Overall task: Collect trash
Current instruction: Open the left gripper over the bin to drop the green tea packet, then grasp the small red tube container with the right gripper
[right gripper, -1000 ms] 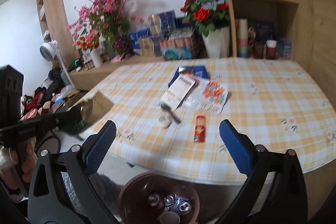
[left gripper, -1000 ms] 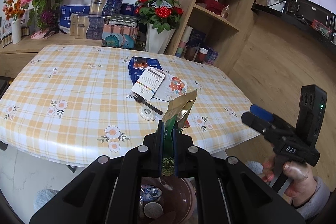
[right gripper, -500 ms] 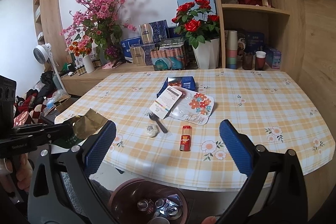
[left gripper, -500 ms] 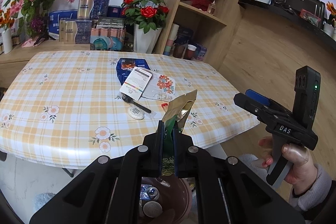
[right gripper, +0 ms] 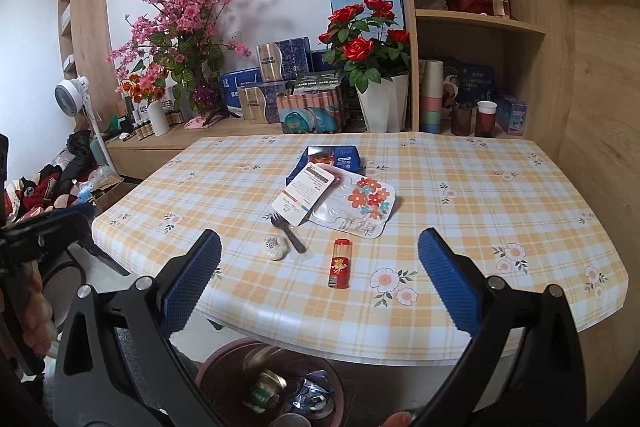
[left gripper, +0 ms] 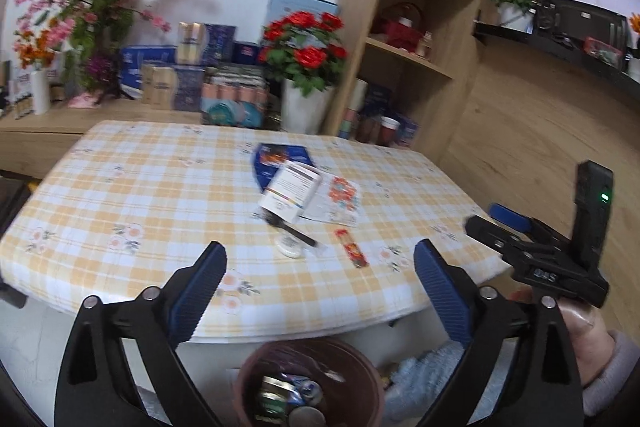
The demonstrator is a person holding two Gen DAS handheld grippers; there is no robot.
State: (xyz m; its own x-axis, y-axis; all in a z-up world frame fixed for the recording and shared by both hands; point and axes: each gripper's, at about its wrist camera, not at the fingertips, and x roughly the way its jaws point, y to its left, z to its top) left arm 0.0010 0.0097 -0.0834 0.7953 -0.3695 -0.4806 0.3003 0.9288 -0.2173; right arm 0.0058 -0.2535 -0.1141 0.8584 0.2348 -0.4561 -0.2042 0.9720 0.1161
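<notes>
Left wrist view: the left gripper [left gripper: 318, 281] has just been opening, fingers now wide with nothing between them, hanging over the bin [left gripper: 248, 379] below the worktop [left gripper: 120, 187].

Right wrist view: the right gripper [right gripper: 320, 279] is spread wide too, empty. The red lighter [right gripper: 340, 263] lies flat near the edge; light, stiff, slick, so pinch across its narrow sides.

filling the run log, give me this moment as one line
left tool: just opened, empty | right tool: open, empty | bin: gold pouch inside | table: lighter, fork left
</notes>
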